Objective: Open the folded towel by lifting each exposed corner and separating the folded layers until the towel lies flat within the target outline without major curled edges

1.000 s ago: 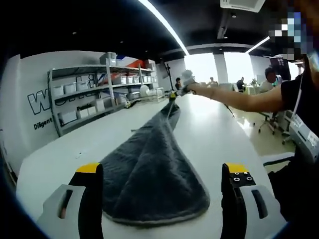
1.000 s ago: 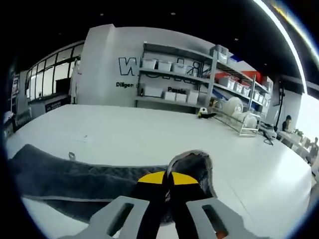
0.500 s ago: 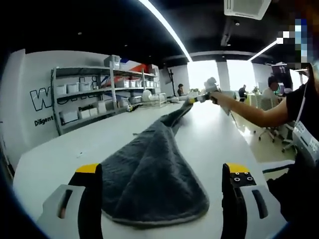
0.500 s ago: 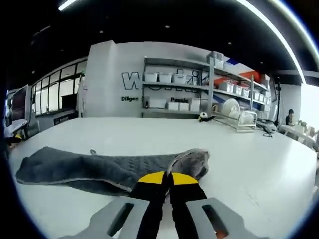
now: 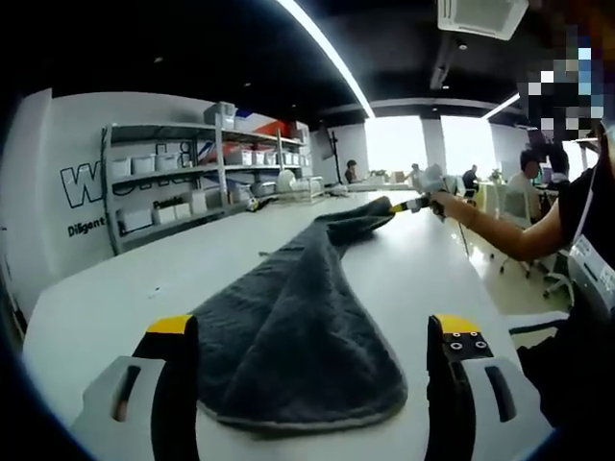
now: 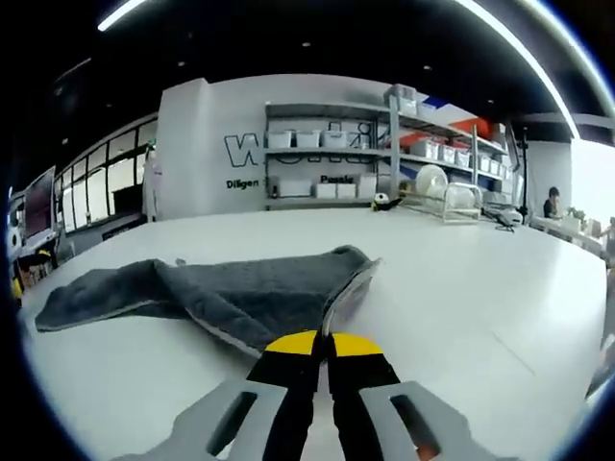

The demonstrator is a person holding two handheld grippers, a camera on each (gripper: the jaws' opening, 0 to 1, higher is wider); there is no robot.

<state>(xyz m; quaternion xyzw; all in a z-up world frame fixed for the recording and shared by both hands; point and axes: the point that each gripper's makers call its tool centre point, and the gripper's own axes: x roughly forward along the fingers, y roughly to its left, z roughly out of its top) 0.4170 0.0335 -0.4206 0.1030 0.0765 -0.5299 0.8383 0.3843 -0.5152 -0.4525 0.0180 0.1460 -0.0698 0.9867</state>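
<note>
The grey towel (image 5: 298,327) lay on the white bench (image 5: 106,307), lower centre. Right tongs (image 6: 323,338) were clamped on its corner; left tongs (image 5: 312,331) stood apart. Unfolding seemed under way; next, spreading that corner outward flat.

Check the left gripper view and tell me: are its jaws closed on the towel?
No. The left gripper has its jaws spread wide on either side of the grey towel, gripping nothing.
</note>
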